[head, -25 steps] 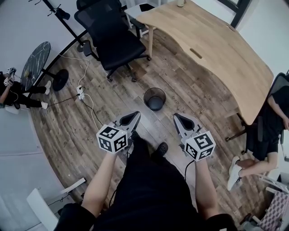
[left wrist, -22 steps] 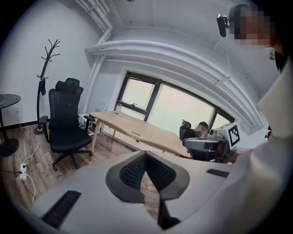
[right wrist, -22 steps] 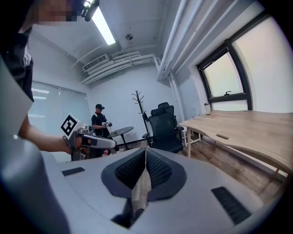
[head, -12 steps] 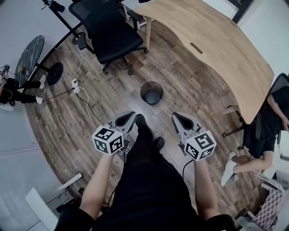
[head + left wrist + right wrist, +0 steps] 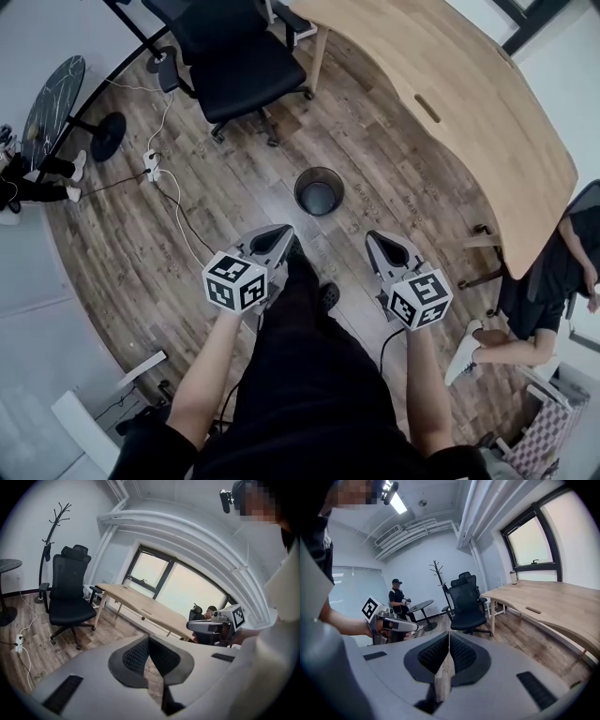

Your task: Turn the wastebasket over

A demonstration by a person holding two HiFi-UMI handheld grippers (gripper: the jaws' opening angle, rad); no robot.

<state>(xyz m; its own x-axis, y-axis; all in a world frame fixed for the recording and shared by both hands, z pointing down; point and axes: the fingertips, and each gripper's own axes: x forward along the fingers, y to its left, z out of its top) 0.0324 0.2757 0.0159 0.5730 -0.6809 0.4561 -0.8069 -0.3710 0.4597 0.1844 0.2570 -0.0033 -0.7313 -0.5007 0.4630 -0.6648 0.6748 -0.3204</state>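
Note:
A black mesh wastebasket (image 5: 320, 190) stands upright on the wooden floor, mouth up, just ahead of the person's feet in the head view. My left gripper (image 5: 284, 230) is held shut and empty, below and left of the basket. My right gripper (image 5: 369, 236) is likewise shut and empty, below and right of it. Both point toward the basket but are apart from it. In the left gripper view the jaws (image 5: 149, 638) meet at the tip; in the right gripper view the jaws (image 5: 449, 634) meet too. The basket is hidden in both gripper views.
A black office chair (image 5: 232, 58) stands beyond the basket to the left. A long wooden desk (image 5: 459, 89) runs along the right. A power strip with cable (image 5: 150, 165) lies on the floor at left. A seated person (image 5: 539, 281) is at the right edge.
The person has stepped forward: the basket sits nearer to both grippers and more centred between them. Both grippers have come forward and lower, staying shut.

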